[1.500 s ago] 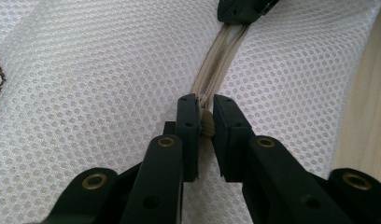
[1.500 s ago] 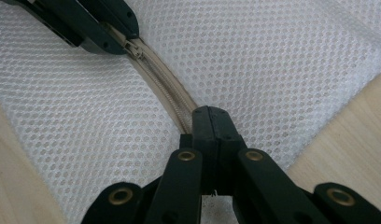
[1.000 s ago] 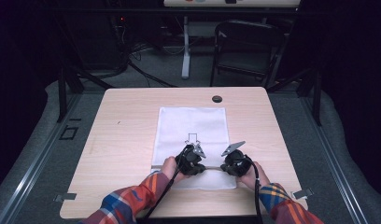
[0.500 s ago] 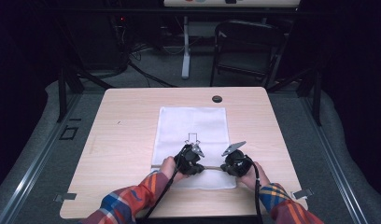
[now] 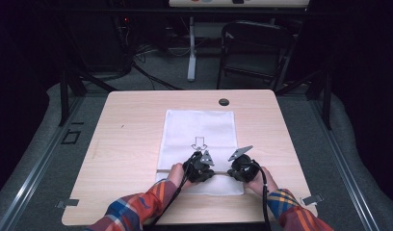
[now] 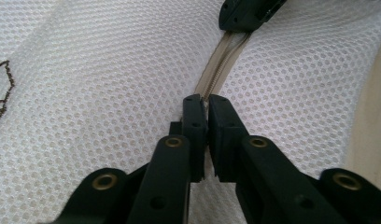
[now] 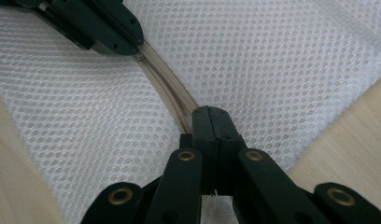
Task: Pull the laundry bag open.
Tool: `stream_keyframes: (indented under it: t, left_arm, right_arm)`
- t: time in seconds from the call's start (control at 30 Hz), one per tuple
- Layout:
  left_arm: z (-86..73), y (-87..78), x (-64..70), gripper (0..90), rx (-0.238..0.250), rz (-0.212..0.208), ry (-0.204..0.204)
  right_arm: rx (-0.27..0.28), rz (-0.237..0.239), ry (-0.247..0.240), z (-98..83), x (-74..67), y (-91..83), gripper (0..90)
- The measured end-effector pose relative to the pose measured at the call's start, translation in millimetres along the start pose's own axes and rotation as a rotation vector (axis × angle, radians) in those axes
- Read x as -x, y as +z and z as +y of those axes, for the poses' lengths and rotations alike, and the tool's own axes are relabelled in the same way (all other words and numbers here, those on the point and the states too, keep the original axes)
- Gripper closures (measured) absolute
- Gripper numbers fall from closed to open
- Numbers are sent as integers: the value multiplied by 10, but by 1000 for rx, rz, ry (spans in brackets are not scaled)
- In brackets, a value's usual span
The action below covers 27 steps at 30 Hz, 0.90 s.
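2 grippers are sitting on the beige zipper [image 6: 221, 70] of a white mesh bag [image 5: 199, 130], and compared with the views from 1 second and half a second back, nothing is shifting: both hands are staying put and the bag is lying just as flat. I read that as a pause with the grip set, the pull along the zipper not yet begun. The left gripper [image 5: 200, 169] is closed tight, its 2 jaws pinching the zipper line, though what exactly sits between the pads I cannot tell. The right gripper [image 5: 239, 169] is closed too, jaws pressed together on the same zipper a little farther along it. That zipper is running across the bag's end nearest the person, between the 2 grippers. The bag itself is lying on the wooden table [image 5: 127, 144], toward the person's edge, with an arrow drawing [image 5: 199, 142] on the far side of the zipper. It is looking flat and slack; whether anything is inside it I cannot tell.
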<state>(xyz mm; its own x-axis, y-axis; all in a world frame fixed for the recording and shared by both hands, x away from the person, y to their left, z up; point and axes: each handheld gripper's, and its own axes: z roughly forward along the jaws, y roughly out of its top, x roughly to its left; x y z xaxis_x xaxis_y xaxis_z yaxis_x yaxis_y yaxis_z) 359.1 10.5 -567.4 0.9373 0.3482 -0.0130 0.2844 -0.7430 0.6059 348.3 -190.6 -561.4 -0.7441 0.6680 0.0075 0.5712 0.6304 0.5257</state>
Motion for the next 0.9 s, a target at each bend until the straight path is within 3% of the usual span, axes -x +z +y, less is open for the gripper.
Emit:
stream_keyframes:
  t: [0.2,0.77,0.8,0.9]
  left_arm:
    - [7,-9,33,871,-13,21,11]
    - [0,-62,-9,873,-42,25,-47]
    - [-21,-83,-44,873,-37,8,-65]
    - [-34,-91,-52,873,-40,11,-64]
  right_arm:
    - [-8,-1,-1,-4,12,-10,900]
    - [-6,2,-8,-10,16,-10,900]
    - [-2,3,-4,-12,17,-9,900]
    - [2,11,3,-15,20,-8,900]
